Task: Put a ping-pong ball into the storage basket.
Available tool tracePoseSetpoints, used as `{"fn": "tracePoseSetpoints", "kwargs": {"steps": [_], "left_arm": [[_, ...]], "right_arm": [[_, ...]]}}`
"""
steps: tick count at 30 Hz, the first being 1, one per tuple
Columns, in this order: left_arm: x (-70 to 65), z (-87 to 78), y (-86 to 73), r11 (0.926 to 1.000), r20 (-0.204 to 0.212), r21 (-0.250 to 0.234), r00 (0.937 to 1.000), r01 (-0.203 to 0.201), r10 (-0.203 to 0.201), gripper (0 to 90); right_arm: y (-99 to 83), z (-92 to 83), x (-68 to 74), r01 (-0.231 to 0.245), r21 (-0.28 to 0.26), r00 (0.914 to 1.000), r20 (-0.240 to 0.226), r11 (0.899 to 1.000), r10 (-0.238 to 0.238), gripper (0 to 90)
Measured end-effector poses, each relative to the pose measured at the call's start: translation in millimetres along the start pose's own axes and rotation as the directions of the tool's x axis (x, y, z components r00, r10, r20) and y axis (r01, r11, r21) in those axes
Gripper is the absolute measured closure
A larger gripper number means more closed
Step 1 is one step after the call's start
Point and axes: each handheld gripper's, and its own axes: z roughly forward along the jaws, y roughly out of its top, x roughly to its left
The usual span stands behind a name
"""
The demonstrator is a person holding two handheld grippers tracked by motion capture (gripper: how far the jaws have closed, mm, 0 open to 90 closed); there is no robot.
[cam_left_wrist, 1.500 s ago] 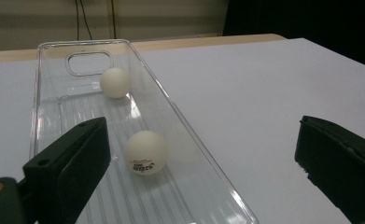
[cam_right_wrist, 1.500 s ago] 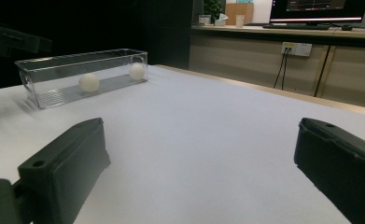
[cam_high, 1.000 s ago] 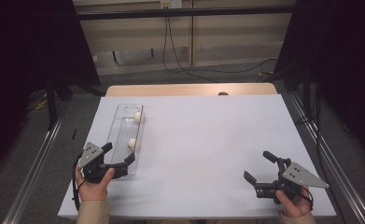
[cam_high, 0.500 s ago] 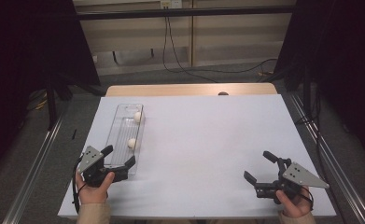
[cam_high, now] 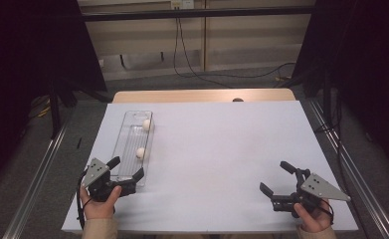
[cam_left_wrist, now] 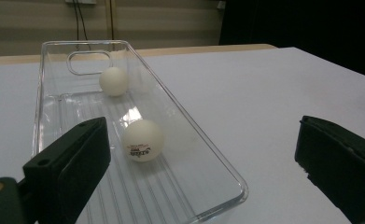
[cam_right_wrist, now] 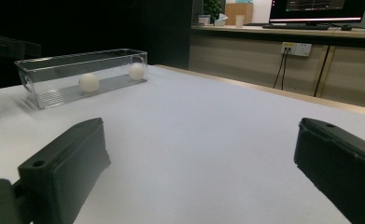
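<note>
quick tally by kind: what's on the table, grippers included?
White balls: 2, near ball and far ball, both inside the tray
Clear plastic tray: 1
Grippers: 2, left gripper and right gripper, both open and holding nothing
Total: 5

Clear tray [cam_high: 127,134], two white balls [cam_high: 141,153], black claws [cam_high: 128,175], white table [cam_high: 222,149]
</note>
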Motion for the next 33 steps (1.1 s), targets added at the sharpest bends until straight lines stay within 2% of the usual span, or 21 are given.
{"fn": "tracePoseSetpoints", "kwargs": {"steps": [10,17,33], "left_arm": [[1.2,-1.6,-3.7,1.0000,-0.001,0.003,1.0000,0.005,-0.005,3.4],[1.5,-1.4,-5.7,0.9997,0.002,-0.002,0.9997,0.024,-0.024,3.4],[0.7,-0.3,-8.2,0.9998,0.003,0.008,0.9998,0.019,-0.019,3.4]], "right_arm": [[-0.1,0.4,0.4,0.001,0.000,1.0000,-0.003,1.000,-0.001,1.7],[-0.3,0.7,0.7,-0.001,0.002,1.0000,-0.005,1.000,0.001,1.7],[-0.5,0.7,0.7,-0.002,0.003,1.0000,-0.005,1.000,0.002,1.7]]}}
